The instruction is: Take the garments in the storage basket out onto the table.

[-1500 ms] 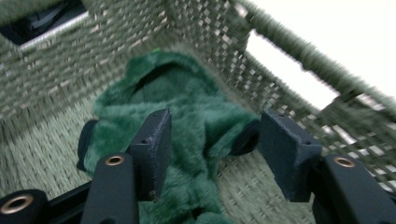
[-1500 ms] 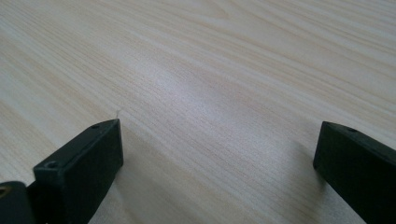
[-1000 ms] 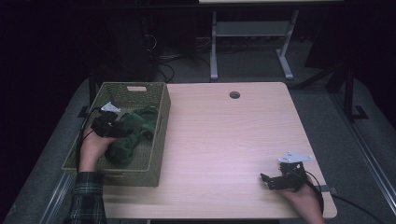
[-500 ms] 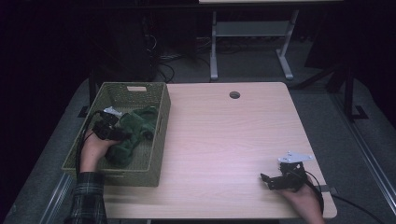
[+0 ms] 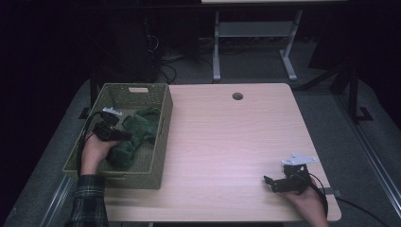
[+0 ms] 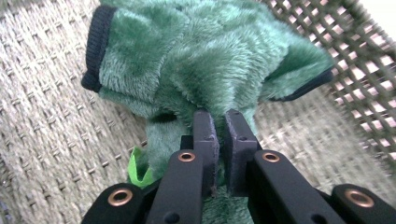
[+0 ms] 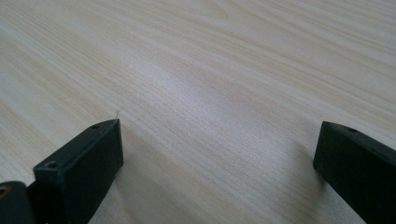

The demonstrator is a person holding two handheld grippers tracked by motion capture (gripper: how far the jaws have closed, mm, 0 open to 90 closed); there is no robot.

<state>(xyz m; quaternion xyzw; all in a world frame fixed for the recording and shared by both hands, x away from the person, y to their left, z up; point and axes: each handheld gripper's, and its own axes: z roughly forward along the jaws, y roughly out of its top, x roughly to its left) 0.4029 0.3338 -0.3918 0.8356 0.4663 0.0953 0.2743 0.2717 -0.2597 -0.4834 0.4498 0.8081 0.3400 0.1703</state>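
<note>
Far left of the high view: woven green basket [image 5: 163, 124] at the table's [image 5: 236, 142] left edge, a green plush garment [image 5: 137, 132] bunched inside it with dark ribbed trim at the openings. Left gripper [image 5: 111, 132] reaches down into the basket; in the left gripper view its jaws have just been closing and now stand almost together, pinching a fold of the green plush garment [image 6: 205, 60] between the pads, basket weave visible all round beneath. The bite sits low on one fold, near a small bright green tag [image 6: 137, 170], so most of the cloth hangs free of the grip. Judgement: the step in hand looks like lifting the garment out. To do it well, keep the pinch firm and raise straight up until the trailing cloth clears the basket wall before carrying it across; a sideways drag risks snagging the pile on the weave or tipping the light basket. Far right: right gripper [image 5: 283, 182] rests near the table's front edge, jaws wide apart on bare wood [image 7: 210, 93], nothing between them, free to steady the basket or take the cloth.
</note>
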